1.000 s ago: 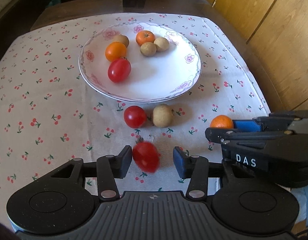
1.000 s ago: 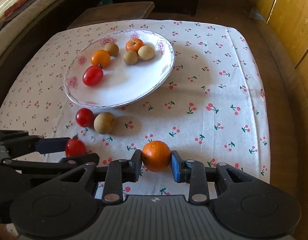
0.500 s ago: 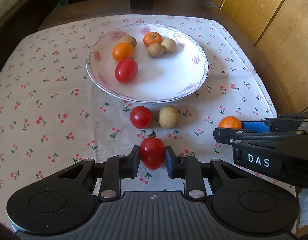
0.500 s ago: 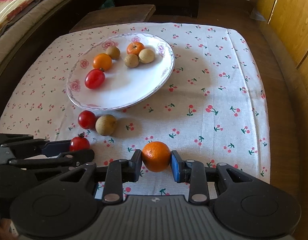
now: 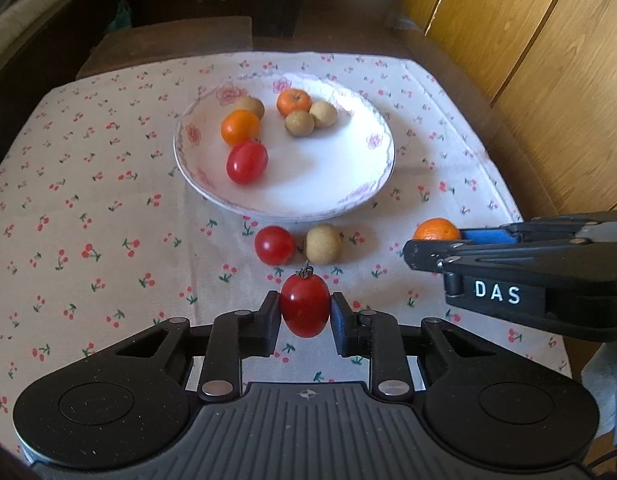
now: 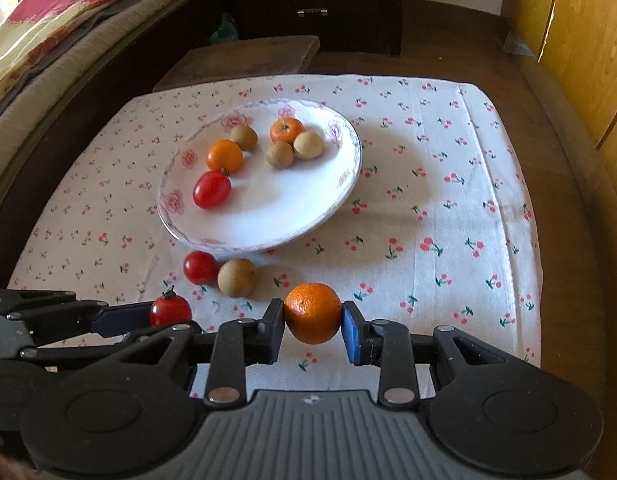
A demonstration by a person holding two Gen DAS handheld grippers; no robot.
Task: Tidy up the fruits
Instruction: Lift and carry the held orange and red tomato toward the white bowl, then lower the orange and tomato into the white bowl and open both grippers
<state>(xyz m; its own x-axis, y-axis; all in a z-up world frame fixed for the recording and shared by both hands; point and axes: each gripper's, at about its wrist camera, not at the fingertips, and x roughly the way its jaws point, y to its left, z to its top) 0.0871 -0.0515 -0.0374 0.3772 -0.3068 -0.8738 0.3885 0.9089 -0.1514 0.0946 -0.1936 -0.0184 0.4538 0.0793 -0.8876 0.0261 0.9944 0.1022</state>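
Note:
My left gripper (image 5: 304,316) is shut on a red cherry tomato (image 5: 305,305), held over the cloth in front of the plate. My right gripper (image 6: 313,322) is shut on a small orange (image 6: 313,313). Each gripper shows in the other's view: the right one (image 5: 432,246) with the orange (image 5: 436,229), the left one (image 6: 168,316) with the tomato (image 6: 170,309). A white flowered plate (image 5: 348,196) holds a red tomato (image 5: 246,162), two oranges and three brown longans. Just before the plate lie another tomato (image 5: 274,245) and a longan (image 5: 323,243).
The cherry-print tablecloth (image 6: 448,208) covers a low table; its right half is bare cloth. A wooden panel wall (image 5: 548,80) runs along the right edge. A dark cabinet (image 6: 308,0) and a wooden stool (image 6: 248,56) stand behind, a cushioned bench (image 6: 68,40) at far left.
The left gripper's jaws closed on the cherry tomato that lay loose between them and lifted it slightly. The right gripper kept its hold on the orange.

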